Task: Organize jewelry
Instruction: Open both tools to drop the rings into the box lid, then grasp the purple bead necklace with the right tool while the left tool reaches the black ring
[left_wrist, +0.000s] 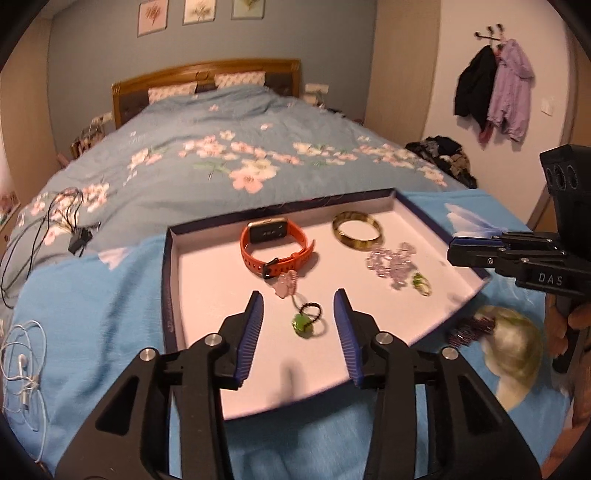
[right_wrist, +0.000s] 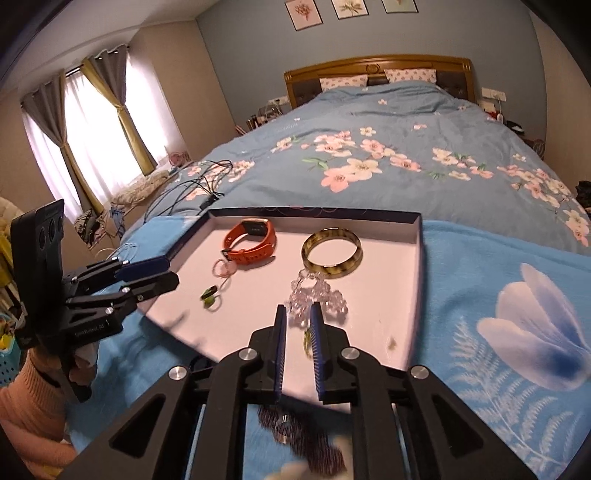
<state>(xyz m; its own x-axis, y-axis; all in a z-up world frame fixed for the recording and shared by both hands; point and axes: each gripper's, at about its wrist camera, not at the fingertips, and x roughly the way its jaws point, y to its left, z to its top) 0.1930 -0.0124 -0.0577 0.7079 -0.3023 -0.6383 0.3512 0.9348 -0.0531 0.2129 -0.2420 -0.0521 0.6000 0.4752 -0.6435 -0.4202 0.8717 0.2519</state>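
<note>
A shallow tray (left_wrist: 169, 295) (right_wrist: 416, 236), white inside with a dark blue rim, lies on a blue cloth on the bed. In it are an orange watch (left_wrist: 275, 245) (right_wrist: 255, 242), a bangle (left_wrist: 356, 230) (right_wrist: 332, 251), a clear bead bracelet (left_wrist: 391, 263) (right_wrist: 325, 295), a pink charm (left_wrist: 286, 284) (right_wrist: 223, 267), a green pendant on a black cord (left_wrist: 301, 325) (right_wrist: 208, 295) and a small green ring (left_wrist: 421, 284) (right_wrist: 306, 339). My left gripper (left_wrist: 299, 297) (right_wrist: 168, 274) is open above the pendant. My right gripper (right_wrist: 298, 308) (left_wrist: 453, 245) stands slightly open over the ring, its pads clear of it.
A dark beaded piece (left_wrist: 471, 328) (right_wrist: 303, 432) lies on the cloth just outside the tray's near right corner. Black cables (left_wrist: 55, 221) and white earphones (left_wrist: 26, 363) lie on the bed at the left. A sleeve and hand (right_wrist: 40, 387) hold the left gripper.
</note>
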